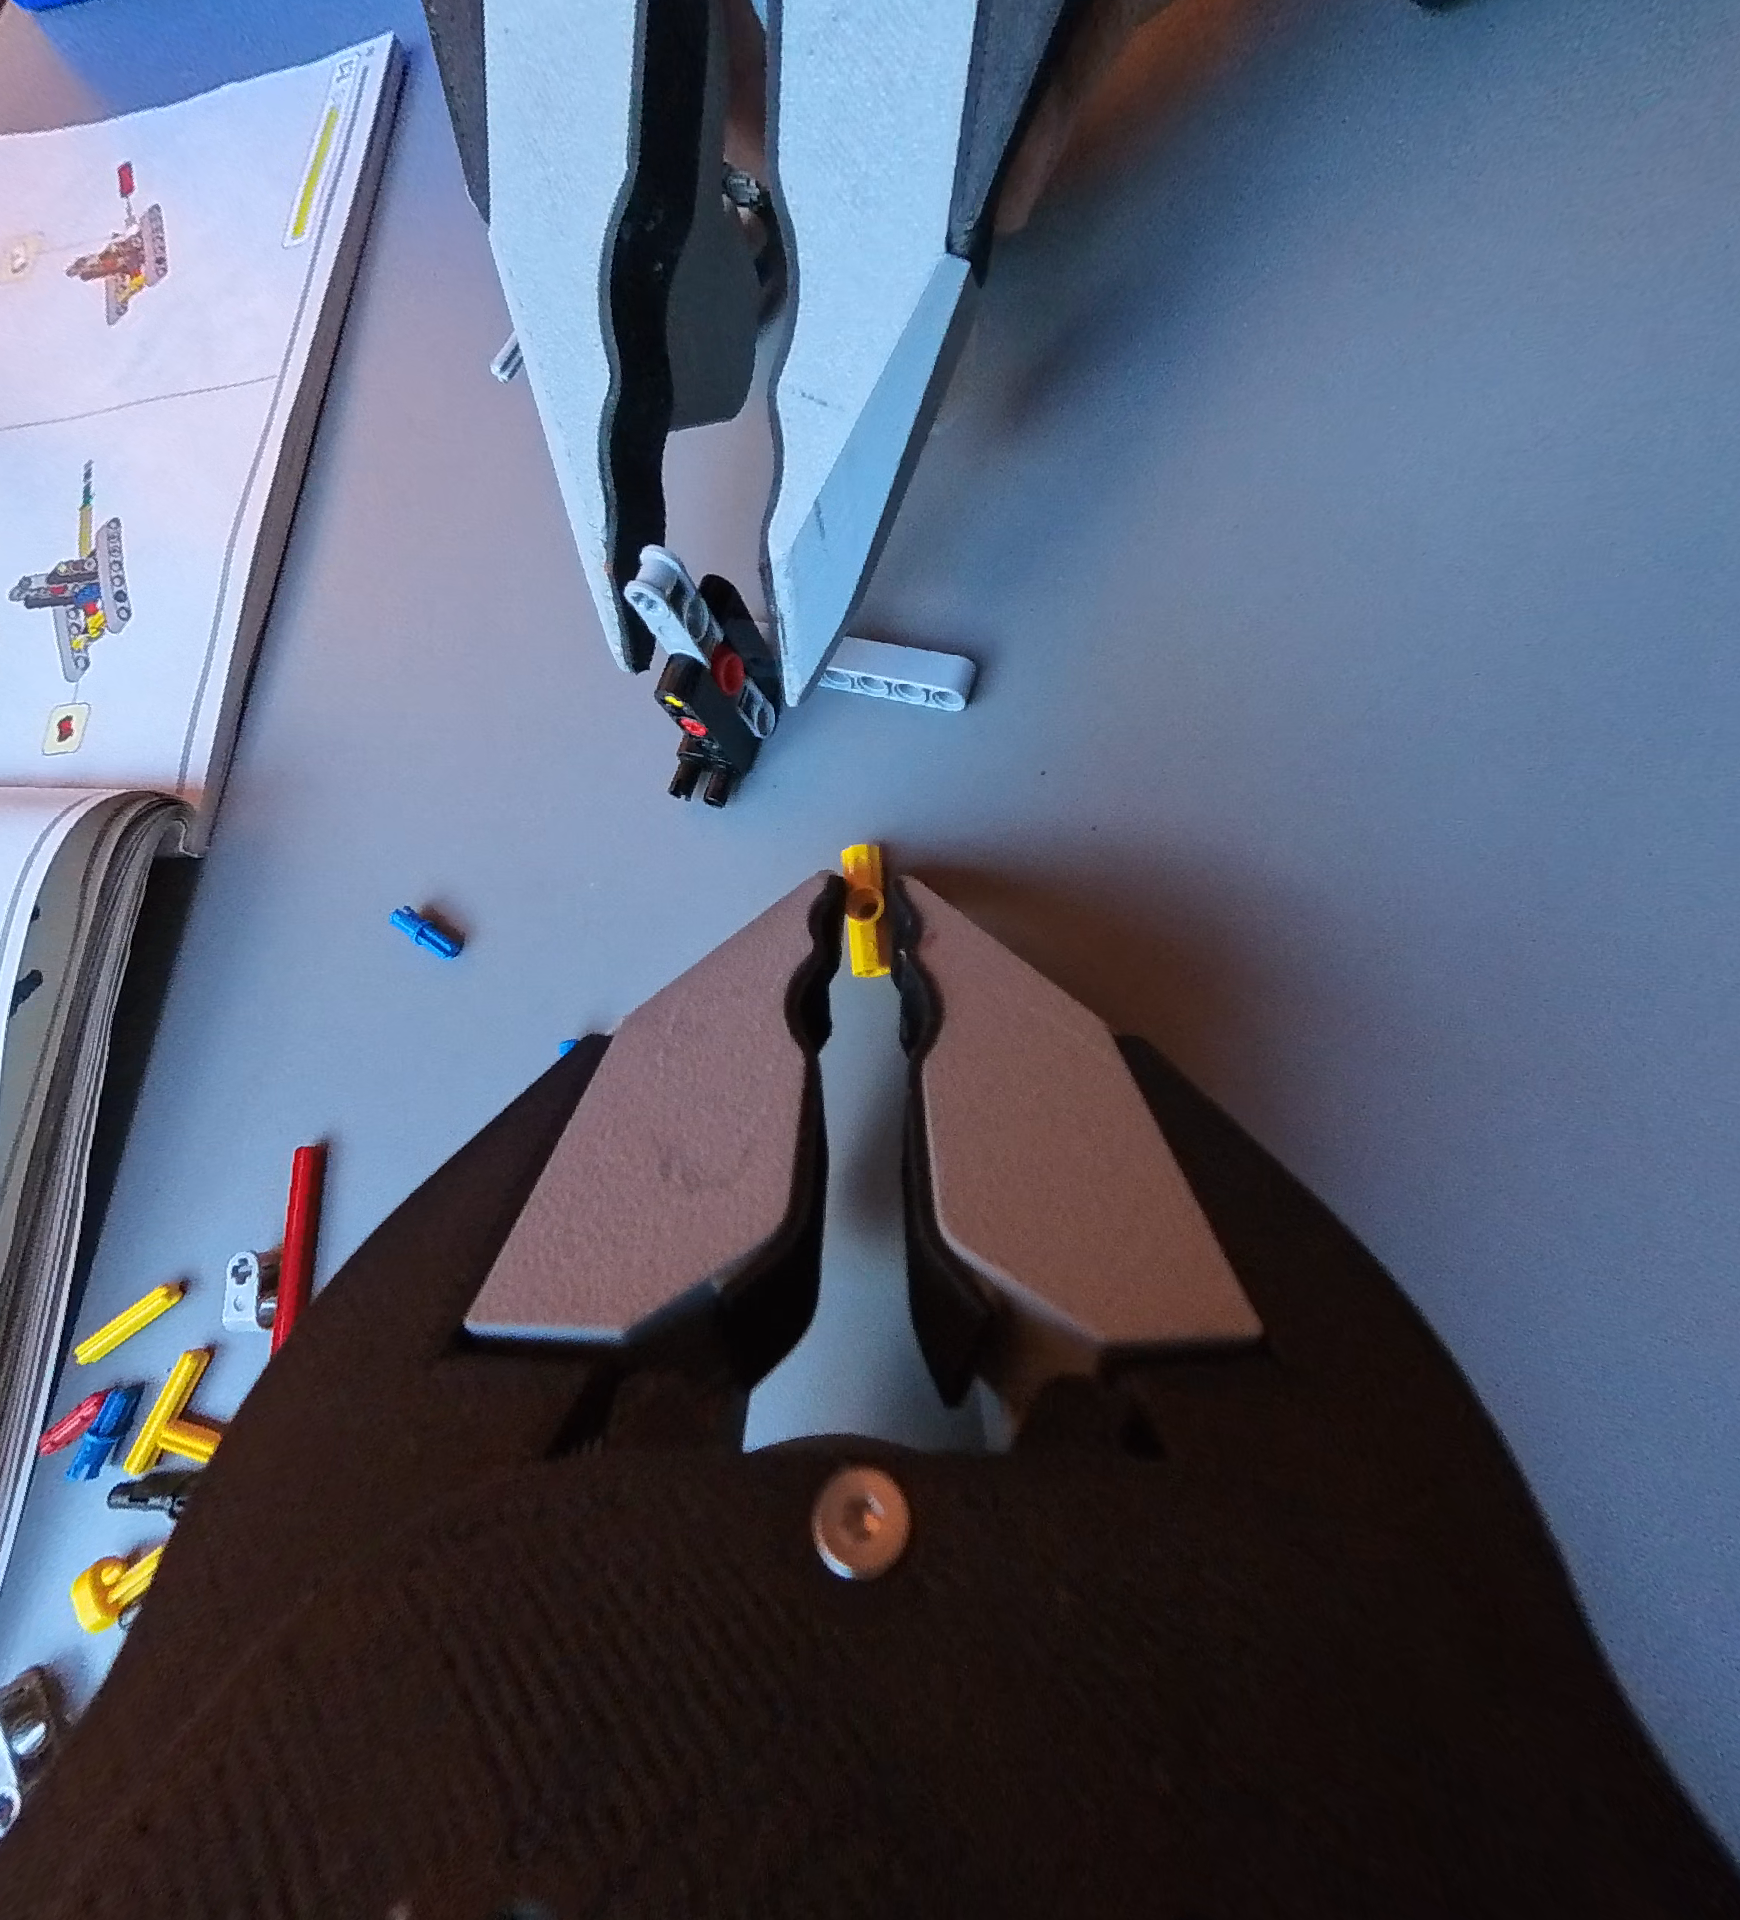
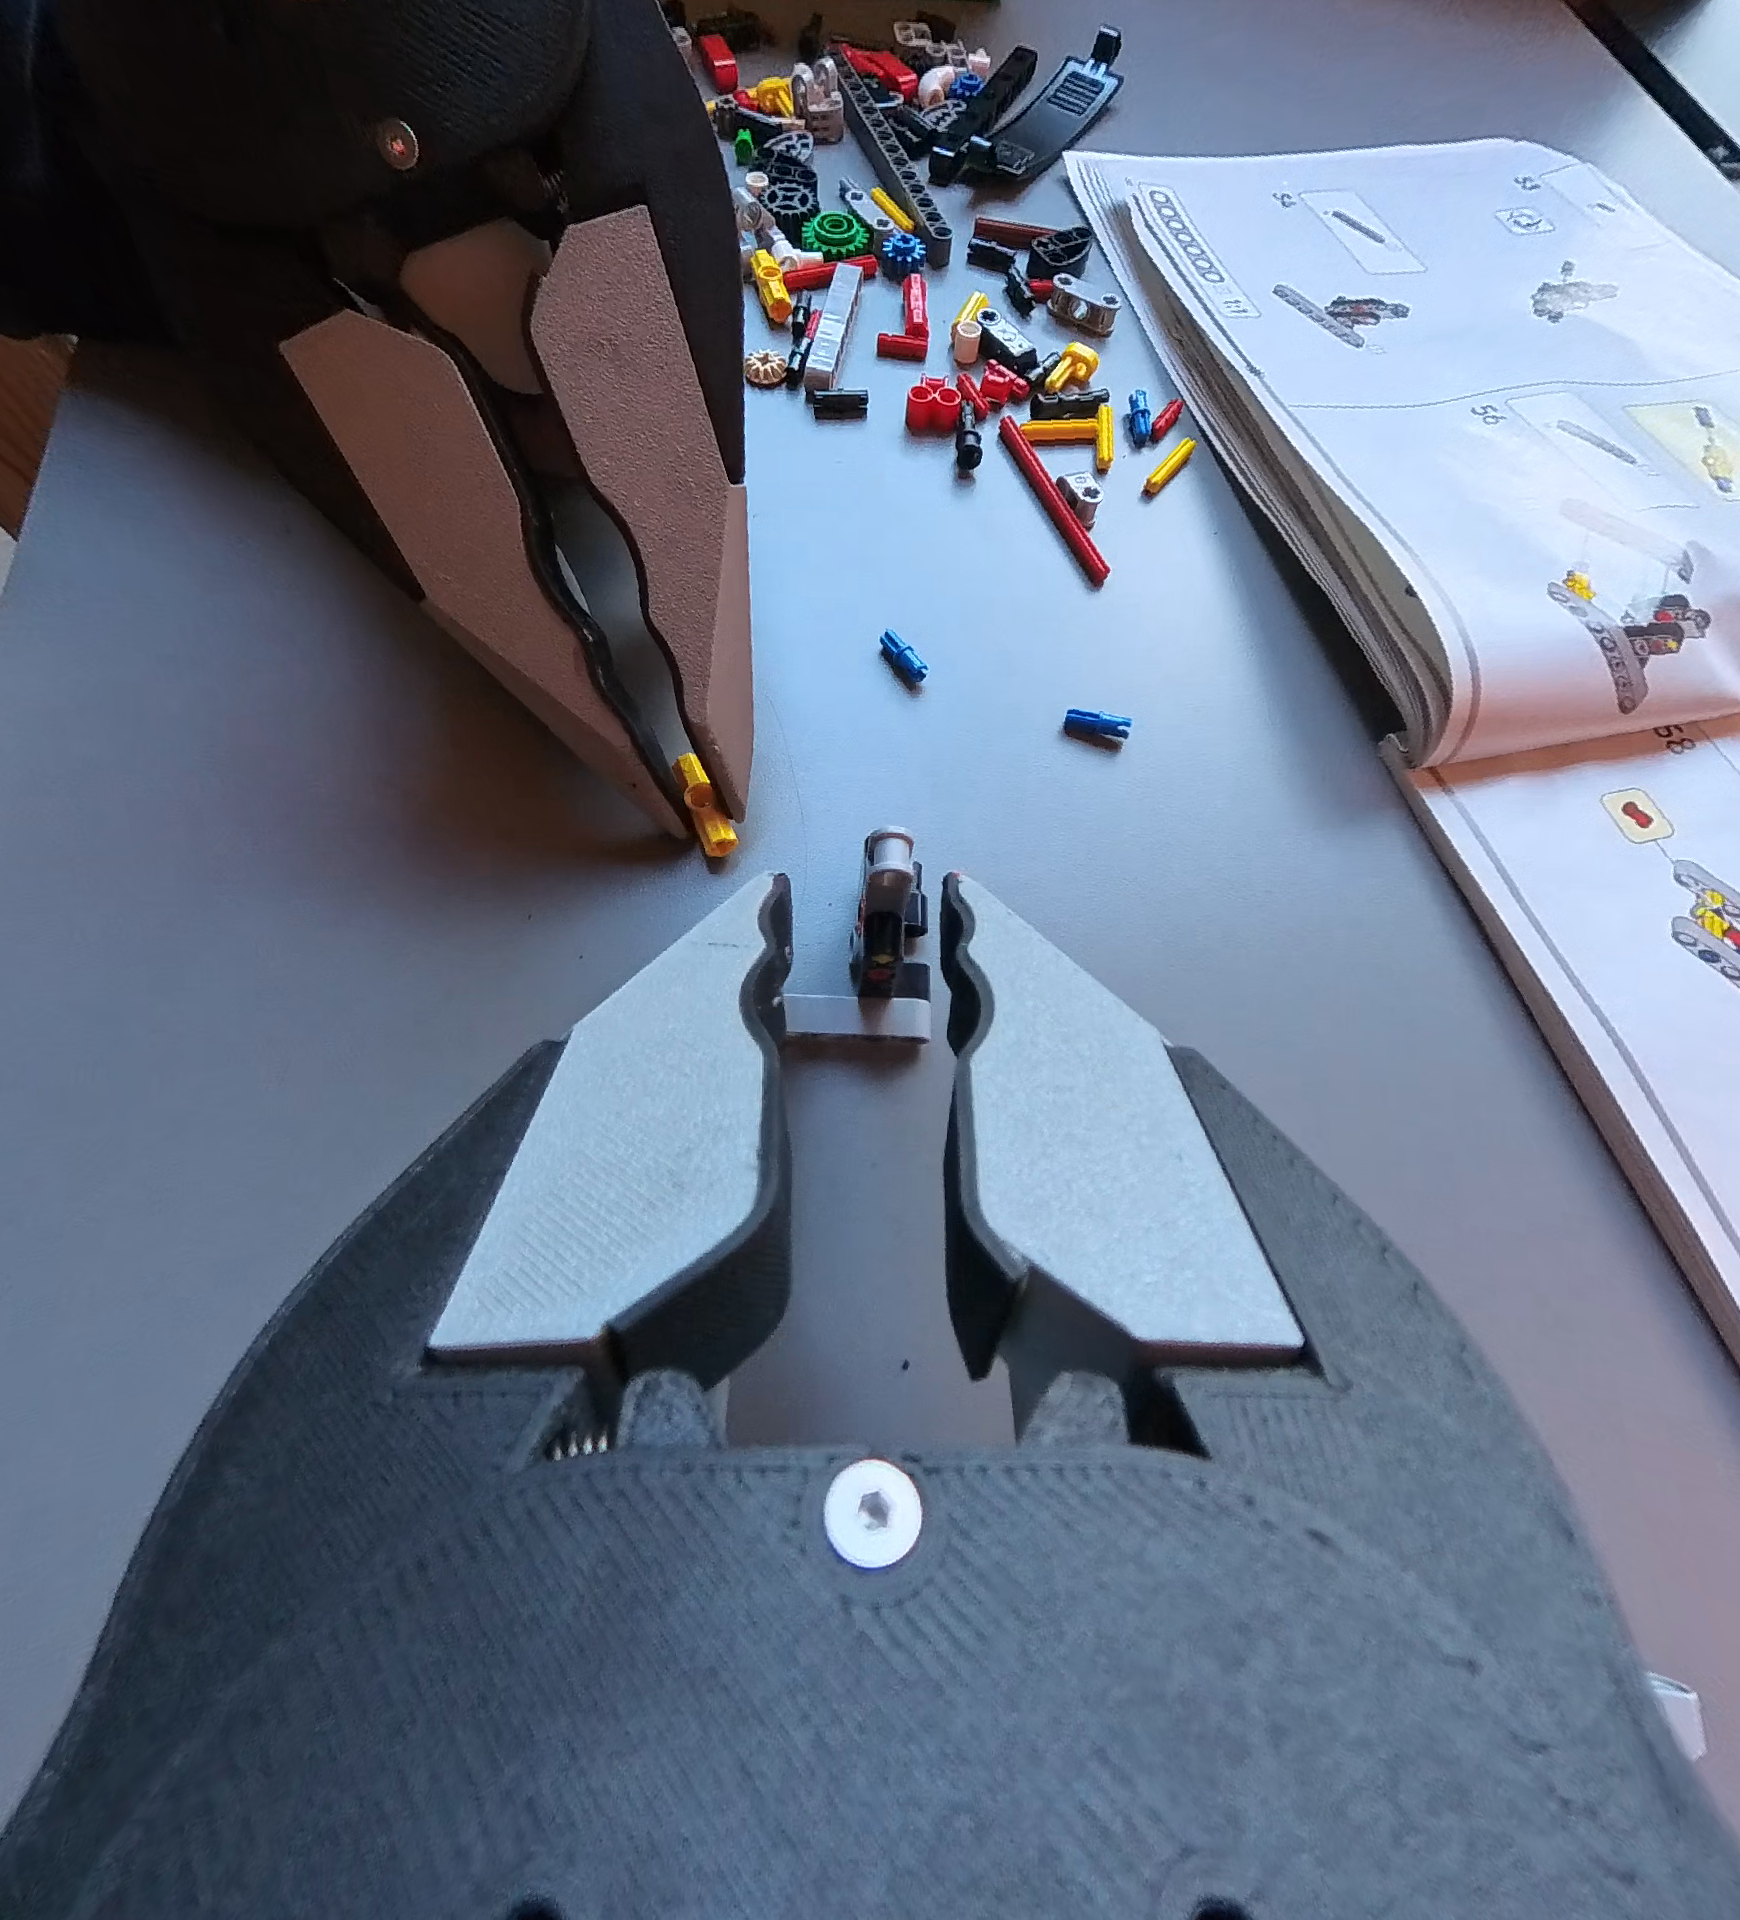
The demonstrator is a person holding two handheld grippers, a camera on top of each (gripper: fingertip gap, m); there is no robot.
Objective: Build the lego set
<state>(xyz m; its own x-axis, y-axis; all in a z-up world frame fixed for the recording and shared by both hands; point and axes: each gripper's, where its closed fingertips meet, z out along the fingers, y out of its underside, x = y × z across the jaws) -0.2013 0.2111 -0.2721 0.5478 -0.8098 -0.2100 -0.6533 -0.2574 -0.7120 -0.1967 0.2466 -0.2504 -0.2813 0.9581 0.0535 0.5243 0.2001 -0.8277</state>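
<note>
the left gripper [image 1: 867, 891] pinches a small yellow connector [image 1: 864, 914] between its tips, both pads pressed on it, its lower end down near the grey table [image 1: 1365, 520]. the right wrist view shows the same hold, the yellow piece sticking out below the tips.

the right gripper [image 2: 866, 896] stands spread around a small black and grey assembly [image 2: 887, 925] that sits on the table; there is a gap on each side between the pads and the assembly, so nothing is clamped. a light grey beam [image 2: 850, 1016] lies flat across, just behind the assembly, between the fingers. in the left wrist view the beam pokes out beside one finger.

two blue pins [image 2: 902, 657] [image 2: 1094, 724] lie loose on the table, between the grippers and an open instruction booklet [image 2: 1520, 436] along the table's far side. a heap of loose parts [image 2: 949, 260] in red, yellow, black, green and grey lies beside the booklet, a long red axle [image 2: 1053, 499] at its near edge.
</note>
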